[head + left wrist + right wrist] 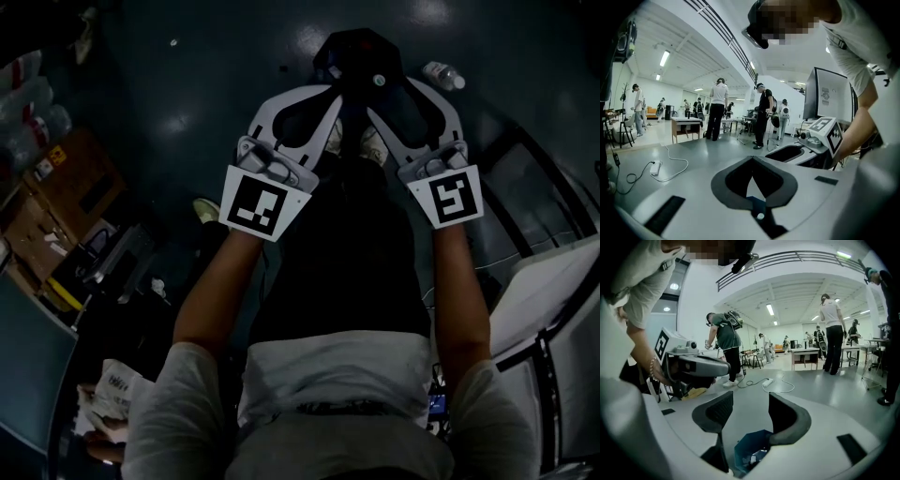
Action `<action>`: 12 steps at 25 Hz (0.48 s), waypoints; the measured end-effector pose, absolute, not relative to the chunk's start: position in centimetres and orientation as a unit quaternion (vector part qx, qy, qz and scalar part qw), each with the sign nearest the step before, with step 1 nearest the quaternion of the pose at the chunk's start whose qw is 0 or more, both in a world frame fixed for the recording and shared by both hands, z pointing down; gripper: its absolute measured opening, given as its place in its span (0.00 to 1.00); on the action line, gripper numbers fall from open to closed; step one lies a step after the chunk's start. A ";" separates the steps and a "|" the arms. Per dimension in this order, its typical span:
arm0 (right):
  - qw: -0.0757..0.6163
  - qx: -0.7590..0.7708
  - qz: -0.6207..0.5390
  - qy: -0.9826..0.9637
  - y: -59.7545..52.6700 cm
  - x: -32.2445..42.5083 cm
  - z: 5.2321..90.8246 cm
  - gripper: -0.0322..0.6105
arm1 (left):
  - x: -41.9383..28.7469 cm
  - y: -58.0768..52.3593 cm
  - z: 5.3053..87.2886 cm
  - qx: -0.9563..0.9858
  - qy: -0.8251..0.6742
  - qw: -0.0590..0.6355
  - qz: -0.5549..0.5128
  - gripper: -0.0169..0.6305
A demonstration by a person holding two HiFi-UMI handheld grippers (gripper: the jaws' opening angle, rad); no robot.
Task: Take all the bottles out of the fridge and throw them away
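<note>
Item one, the left gripper point(750, 158): its fingers are closed tip to tip with nothing between them. It is held out in front of the person, above the floor point(216, 56).

Item two, the bin point(751, 450): a blue bin with rubbish in it shows low down between the fingers in both gripper views, so it stands just ahead of and below both tools. In the head view it is only a dark shape beyond the person's shoes.

Item three, the right gripper point(751, 401): its fingers stand apart and hold nothing. Only the bin and bare floor show in the gap.

Item four, the bottle point(442, 75): one clear bottle lies on its side on the floor, to the right of the bin and well apart from both grippers. No other bottle can be made out with certainty. A white panel point(548, 281) at the far right of the head view may belong to the fridge, but that cannot be confirmed.

Assessment: with both tools empty over the bin, a throw-away appears to be finished and no fresh pick has begun. The next move calls for turning back to the fridge, opening the left fingers, and lining up on a bottle. The bottle on the floor also wants collecting, which means a low reach to the right.
</note>
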State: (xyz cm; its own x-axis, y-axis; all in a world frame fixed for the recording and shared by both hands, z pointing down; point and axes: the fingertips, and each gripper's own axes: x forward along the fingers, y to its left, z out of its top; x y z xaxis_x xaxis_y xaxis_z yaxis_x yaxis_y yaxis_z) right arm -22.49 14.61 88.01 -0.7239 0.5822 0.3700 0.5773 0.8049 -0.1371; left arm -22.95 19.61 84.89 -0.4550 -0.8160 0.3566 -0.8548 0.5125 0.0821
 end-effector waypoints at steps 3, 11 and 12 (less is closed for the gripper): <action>0.191 -0.308 0.022 -0.932 14.3 -22.4 81.7 0.43 | -22.9 19.0 79.5 0.490 -0.854 0.169 0.050 0.05; 0.168 -0.318 0.035 -0.933 14.6 -21.9 67.3 0.33 | -22.9 18.1 65.7 0.476 -0.867 0.144 -0.014 0.05; 0.166 -0.319 0.036 -0.933 14.6 -21.9 65.9 0.33 | -22.9 18.0 64.2 0.473 -0.869 0.141 -0.028 0.05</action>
State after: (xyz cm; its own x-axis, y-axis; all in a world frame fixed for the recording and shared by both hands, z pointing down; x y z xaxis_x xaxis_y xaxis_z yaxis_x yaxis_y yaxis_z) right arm -21.92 14.61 65.90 -0.7420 0.6061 0.2863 0.5824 0.7944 -0.1724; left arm -22.95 18.03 64.17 -0.5128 -0.8301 0.2188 -0.8144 0.5510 0.1818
